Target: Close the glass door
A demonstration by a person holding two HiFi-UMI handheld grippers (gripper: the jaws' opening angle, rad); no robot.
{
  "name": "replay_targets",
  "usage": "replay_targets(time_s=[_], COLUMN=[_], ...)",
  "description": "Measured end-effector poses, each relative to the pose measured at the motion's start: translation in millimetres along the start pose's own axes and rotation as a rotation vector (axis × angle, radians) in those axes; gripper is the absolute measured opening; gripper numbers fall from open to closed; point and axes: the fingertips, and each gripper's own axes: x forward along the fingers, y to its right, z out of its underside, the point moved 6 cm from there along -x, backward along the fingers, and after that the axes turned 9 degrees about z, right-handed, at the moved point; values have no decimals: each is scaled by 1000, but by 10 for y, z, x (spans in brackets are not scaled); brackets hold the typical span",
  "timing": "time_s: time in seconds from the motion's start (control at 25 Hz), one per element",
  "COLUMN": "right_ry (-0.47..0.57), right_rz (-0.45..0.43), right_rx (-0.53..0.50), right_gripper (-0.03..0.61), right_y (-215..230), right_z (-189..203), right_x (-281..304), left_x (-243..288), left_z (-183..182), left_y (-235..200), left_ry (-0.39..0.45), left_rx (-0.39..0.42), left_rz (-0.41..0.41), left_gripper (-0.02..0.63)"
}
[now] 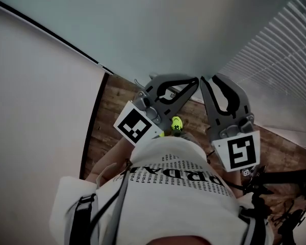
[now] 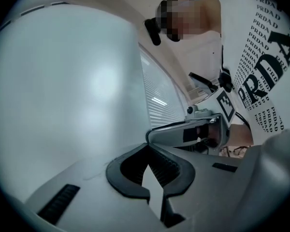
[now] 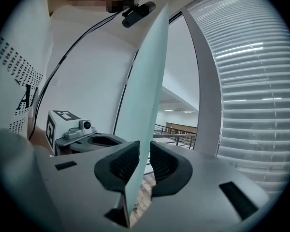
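The glass door [image 1: 143, 29] is a big pale green pane across the top of the head view. Its free edge runs down to where both grippers point. In the right gripper view the pane's edge [image 3: 147, 91] passes straight between the jaws, and my right gripper [image 3: 144, 149] is shut on it. The head view shows that gripper [image 1: 209, 77] just right of the left one. My left gripper [image 1: 196, 80] sits beside it, tips together, against the door's face [image 2: 72, 91]. Its jaws [image 2: 147, 151] hold nothing, with only a pale wedge showing through the hollow.
A white wall panel [image 1: 35, 111] with a black frame strip [image 1: 94, 121] stands at the left. Slatted blinds [image 1: 275, 45] fill the right side behind the door edge. Wooden floor [image 1: 109, 101] lies below, with dark tripod legs [image 1: 280, 182] at lower right.
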Motion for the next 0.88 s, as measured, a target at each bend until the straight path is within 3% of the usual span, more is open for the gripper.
replay_targets(time_s=[0.36, 0.6, 0.8, 0.88], right_ry=[21, 13, 2, 8], right_rz=[-41, -5, -96, -125], right_rx=[-45, -76, 68, 80], right_gripper=[48, 48, 48, 48], right_y=[44, 80, 28, -40], right_z=[-13, 72, 237, 241], right_x=[110, 142, 74, 72], left_x=[29, 70, 140, 179], left_z=[32, 52, 52, 55], left_y=[-88, -216, -349, -409], left_ry=[27, 20, 25, 32], left_rx=[24, 39, 38, 34], left_rz=[-69, -62, -78, -83], left_gripper=[-2, -2, -2, -2])
